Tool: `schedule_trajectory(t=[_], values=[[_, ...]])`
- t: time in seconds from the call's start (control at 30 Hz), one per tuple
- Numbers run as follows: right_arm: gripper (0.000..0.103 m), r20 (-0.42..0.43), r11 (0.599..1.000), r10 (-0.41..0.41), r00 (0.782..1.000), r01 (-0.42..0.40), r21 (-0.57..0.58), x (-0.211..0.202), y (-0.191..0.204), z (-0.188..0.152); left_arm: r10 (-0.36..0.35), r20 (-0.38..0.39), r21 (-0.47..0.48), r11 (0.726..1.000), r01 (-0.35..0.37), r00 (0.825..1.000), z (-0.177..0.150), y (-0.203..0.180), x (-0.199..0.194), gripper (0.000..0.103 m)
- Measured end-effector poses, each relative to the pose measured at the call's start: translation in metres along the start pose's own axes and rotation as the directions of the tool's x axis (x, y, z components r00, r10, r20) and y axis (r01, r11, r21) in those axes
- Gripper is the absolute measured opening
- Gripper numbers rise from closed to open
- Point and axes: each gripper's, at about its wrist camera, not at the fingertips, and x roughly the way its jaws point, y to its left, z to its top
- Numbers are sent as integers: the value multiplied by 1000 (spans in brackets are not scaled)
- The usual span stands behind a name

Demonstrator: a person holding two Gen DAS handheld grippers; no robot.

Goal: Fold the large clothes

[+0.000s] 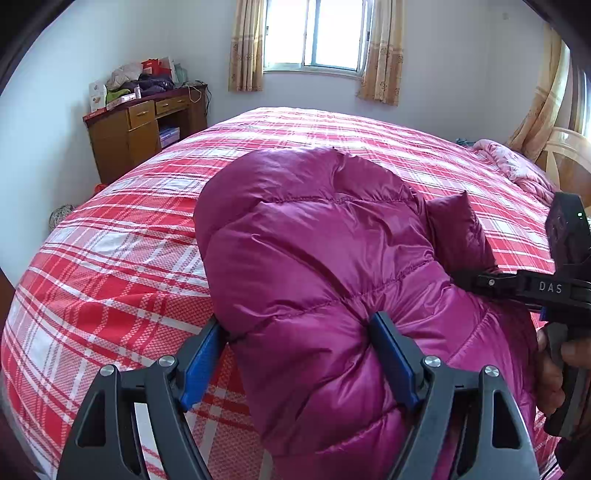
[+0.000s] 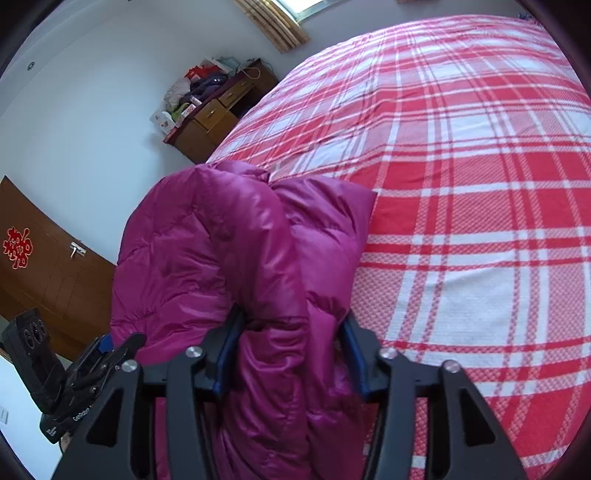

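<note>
The magenta down jacket (image 1: 314, 258) lies on the plaid bed (image 1: 110, 258), its long axis running away from both tools toward the window (image 1: 317, 33). The left gripper (image 1: 295, 354) and right gripper (image 2: 291, 350) each pinch a thick bunch of its near end (side by side, equally close), so the coming fold would carry that end forward along the axis.

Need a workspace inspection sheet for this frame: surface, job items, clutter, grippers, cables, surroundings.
Surface: bed with red-and-white plaid cover, mostly flat.
Job's things: magenta puffer jacket, bunched lengthwise on the bed.
Clutter: pink blanket crumpled at the bed's far right corner.
Grippers: left gripper and right gripper each have jaws closed on a thick fold of the jacket.
Cables: a thin cord drapes off the desk.
Surroundings: wooden desk piled with clothes and boxes, curtained window, wooden door.
</note>
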Motion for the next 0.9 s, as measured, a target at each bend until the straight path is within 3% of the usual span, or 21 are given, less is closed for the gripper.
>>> schedule_trajectory(t=[0.03, 0.1, 0.17, 0.33, 0.5, 0.67, 0.77, 0.9], values=[[60, 10, 1000, -18, 1000, 18, -13, -4, 3, 0, 4, 2, 2, 1000, -4, 1000, 0, -1, -3, 79], [72, 43, 998, -61, 997, 63, -30, -18, 9, -1, 21, 12, 8, 1000, -21, 1000, 2, -1, -12, 79], [75, 90, 995, -86, 992, 89, -37, -34, 16, -3, 27, 42, 8, 1000, -27, 999, 4, -1, -24, 79], [78, 198, 987, -124, 972, 142, -80, -81, 44, -12, 25, 134, 14, 1000, -27, 991, 11, -1, -64, 79], [86, 288, 976, -120, 950, 166, -139, -116, 79, -27, 11, 204, 23, 1000, -16, 979, 14, -2, -99, 79], [88, 338, 966, -124, 933, 192, -175, -132, 102, -35, 1, 259, 26, 1000, -9, 966, 21, -6, -123, 81], [91, 361, 964, -121, 925, 196, -180, -144, 108, -42, -6, 287, 23, 1000, 0, 958, 22, -7, -134, 89], [91, 376, 962, -120, 919, 201, -185, -154, 114, -45, -16, 304, 24, 1000, 9, 953, 24, -9, -141, 89]])
